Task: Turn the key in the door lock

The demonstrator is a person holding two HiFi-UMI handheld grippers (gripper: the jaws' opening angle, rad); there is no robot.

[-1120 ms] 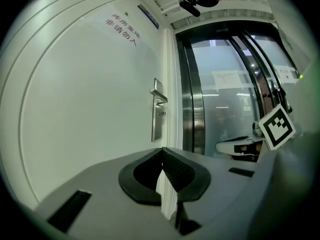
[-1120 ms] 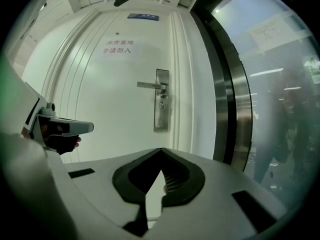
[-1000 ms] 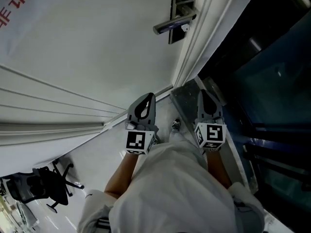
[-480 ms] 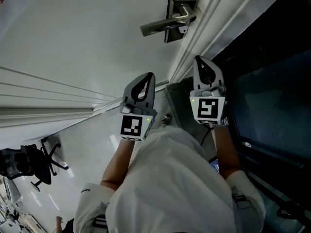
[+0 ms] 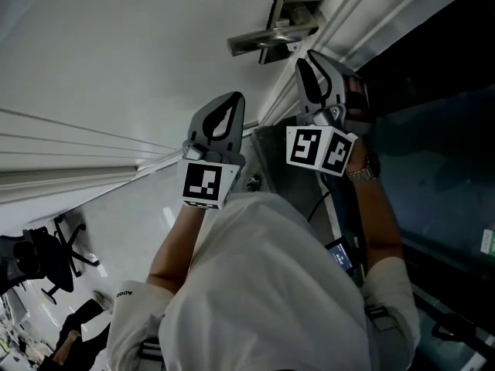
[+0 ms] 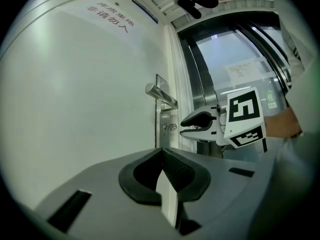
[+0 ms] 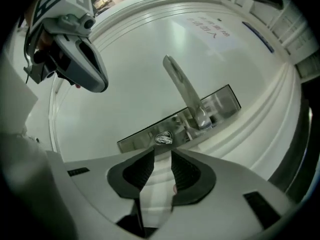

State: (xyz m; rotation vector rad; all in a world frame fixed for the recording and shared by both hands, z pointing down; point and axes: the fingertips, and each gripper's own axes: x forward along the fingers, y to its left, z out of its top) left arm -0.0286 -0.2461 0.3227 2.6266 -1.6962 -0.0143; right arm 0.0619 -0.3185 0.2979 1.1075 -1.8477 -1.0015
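Right up at the tall white panelled door [image 5: 116,68] now, and all eyes on the brushed steel lock plate [image 7: 150,130] near the door's edge. Its straight silvery lever handle [image 7: 181,86] juts out, and a small shiny silver key [image 7: 163,138] sits in the plate to one side of that lever. In the left gripper view the key [image 6: 170,127] shows just below the handle. The right claw [image 7: 161,154] is lined up on it. Its black ribbed pads stand apart with an open gap between them, and the key lies just beyond the tips, in line with that gap, not yet between the pads. Nothing is gripped there. From the left gripper view, this claw's grey tips stop just short of the key, with the black-and-white marker cube [image 6: 245,116] riding behind them. The left claw [image 6: 162,152] hangs back from the door, lower and to the side, its pads pressed together on nothing. In the head view both claws point at the door, the right one closer to the handle, and a silver wristwatch [image 5: 363,175] shows on the right wrist. Red lettering [image 6: 107,21] marks the door higher up.
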